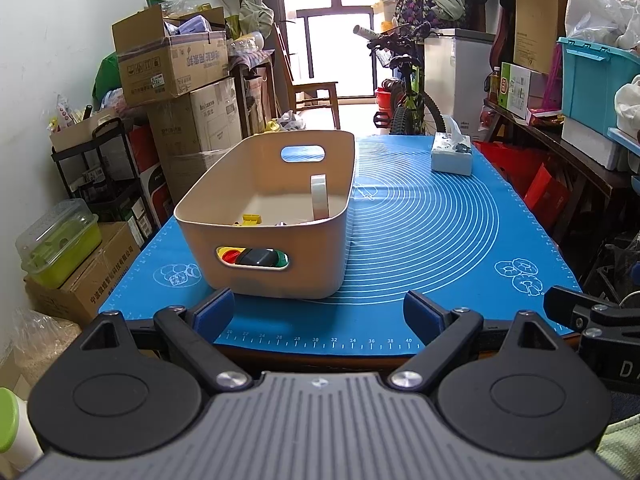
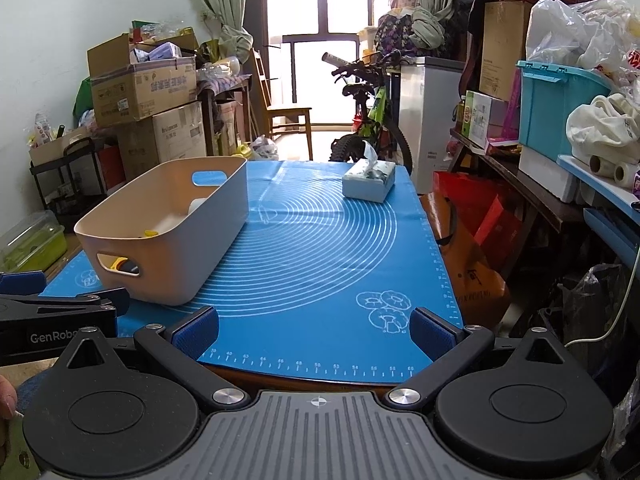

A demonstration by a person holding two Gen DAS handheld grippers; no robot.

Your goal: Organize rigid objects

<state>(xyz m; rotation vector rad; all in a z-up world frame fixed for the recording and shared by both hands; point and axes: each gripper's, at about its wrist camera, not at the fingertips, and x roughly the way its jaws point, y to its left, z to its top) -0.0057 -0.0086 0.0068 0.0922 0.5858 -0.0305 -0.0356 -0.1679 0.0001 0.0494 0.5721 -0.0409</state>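
The bin (image 1: 264,216) sat on the left part of the blue mat (image 1: 440,240), and the rigid objects were already inside it. A tape roll (image 1: 320,198) stood on edge against the bin's right wall, a yellow piece (image 1: 251,220) lay on its floor, and a dark, rounded item (image 1: 258,258) with red, yellow and green bits beside it showed through the near handle slot. What those small bits were could not be told. Judging by this, the sorting looked finished or nearly so, since nothing loose lay on the mat around the bin.

Right of the bin and toward the far end of the table, a tissue box (image 1: 452,156) stood well apart from it; being soft goods, it probably did not belong with the rest.

The left gripper (image 1: 320,316) hovered just short of the bin's near wall, its jaws spread wide and holding nothing. The right gripper (image 2: 314,332) hung to the right of the bin over the near edge of the mat, its jaws likewise wide apart and empty. Both pointed down toward the table from behind its near edge, a posture that suited waiting or a finish rather than a reach.

Beyond the bin, stacked cartons (image 1: 172,64) and a bicycle (image 1: 408,96) crowded the room.
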